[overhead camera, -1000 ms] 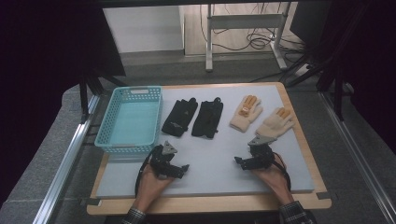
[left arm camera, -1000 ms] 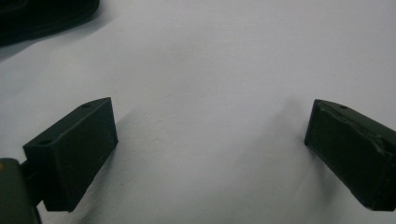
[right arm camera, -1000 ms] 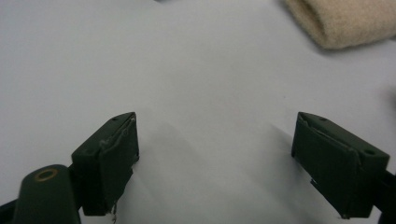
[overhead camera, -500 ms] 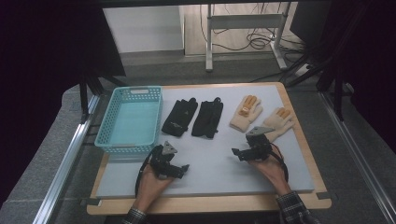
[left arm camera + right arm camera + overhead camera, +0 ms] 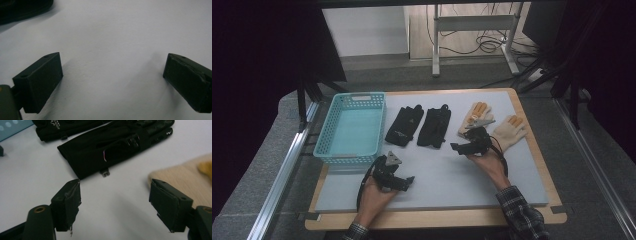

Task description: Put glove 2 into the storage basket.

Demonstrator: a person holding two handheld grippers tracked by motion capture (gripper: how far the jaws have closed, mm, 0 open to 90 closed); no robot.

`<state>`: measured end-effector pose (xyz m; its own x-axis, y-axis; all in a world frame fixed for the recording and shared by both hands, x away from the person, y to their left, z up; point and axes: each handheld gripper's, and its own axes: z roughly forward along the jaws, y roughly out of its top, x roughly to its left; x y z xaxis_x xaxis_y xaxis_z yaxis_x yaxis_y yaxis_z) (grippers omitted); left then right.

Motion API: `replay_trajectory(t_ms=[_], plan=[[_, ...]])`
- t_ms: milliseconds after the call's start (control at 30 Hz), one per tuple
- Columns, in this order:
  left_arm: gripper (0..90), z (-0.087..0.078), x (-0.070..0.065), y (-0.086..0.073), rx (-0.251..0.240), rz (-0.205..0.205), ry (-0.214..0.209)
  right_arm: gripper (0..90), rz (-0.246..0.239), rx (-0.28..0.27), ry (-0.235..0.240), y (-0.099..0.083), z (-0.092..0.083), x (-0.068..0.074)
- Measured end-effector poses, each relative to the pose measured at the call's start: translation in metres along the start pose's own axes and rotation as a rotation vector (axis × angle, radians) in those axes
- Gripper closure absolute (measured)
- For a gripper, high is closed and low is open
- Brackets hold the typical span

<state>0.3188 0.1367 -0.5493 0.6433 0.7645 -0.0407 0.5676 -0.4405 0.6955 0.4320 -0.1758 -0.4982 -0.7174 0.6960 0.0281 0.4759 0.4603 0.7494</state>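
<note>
Two black gloves (image 5: pixel 419 126) and two tan gloves (image 5: pixel 492 125) lie on the table (image 5: pixel 437 175), one basket (image 5: pixel 352 127) at nine o'clock. Left tongs (image 5: pixel 409 181) are apart and empty; right tongs (image 5: pixel 455 146), just narrowing, are empty too.

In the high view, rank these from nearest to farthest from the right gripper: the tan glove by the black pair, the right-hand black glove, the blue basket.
1. Tan glove, just beyond the right gripper.
2. Right-hand black glove, to its left.
3. Blue basket, far left.

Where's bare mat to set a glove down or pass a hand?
Free: the front strip of the mat between the left tool and the right hand, and the front right corner. The basket holds nothing. Crowded: the back row, black gloves beside beige gloves, with the right tool there.
</note>
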Motion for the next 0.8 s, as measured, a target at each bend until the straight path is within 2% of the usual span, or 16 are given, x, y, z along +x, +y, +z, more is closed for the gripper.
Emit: replay_trajectory(t_ms=[67, 233, 400, 433, 500, 533, 733, 800], plan=[[2.7, 0.000, 0.000, 0.000, 0.000, 0.000, 0.000, 27.1, -0.005, 0.001, 0.000, 0.003, 0.004, 0.000], [2.7, 0.000, 0.000, 0.000, -0.001, -0.001, 0.001, 37.6, -0.030, 0.003, -0.015, 0.024, 0.022, -0.002], [2.7, 0.000, 0.000, 0.000, 0.002, 0.003, 0.001, 44.6, -0.029, 0.001, -0.016, 0.040, 0.032, -0.003], [2.7, 0.000, 0.000, 0.000, 0.002, 0.004, 0.001, 48.3, -0.035, 0.001, -0.020, 0.047, 0.039, -0.003], [2.7, 0.000, 0.000, 0.000, 0.002, 0.003, 0.001, 49.6, -0.038, 0.004, -0.023, 0.049, 0.041, -0.004], [2.7, 0.000, 0.000, 0.000, 0.002, 0.003, 0.001, 50.6, -0.035, 0.015, -0.025, 0.054, 0.049, -0.005], [2.8, 0.000, 0.000, 0.000, 0.000, 0.001, 0.000, 49.3, -0.026, 0.028, -0.037, 0.063, 0.068, -0.009], [2.7, 0.000, 0.000, 0.000, -0.001, 0.003, 0.000, 41.0, -0.006, 0.030, -0.048, 0.066, 0.080, -0.012]])
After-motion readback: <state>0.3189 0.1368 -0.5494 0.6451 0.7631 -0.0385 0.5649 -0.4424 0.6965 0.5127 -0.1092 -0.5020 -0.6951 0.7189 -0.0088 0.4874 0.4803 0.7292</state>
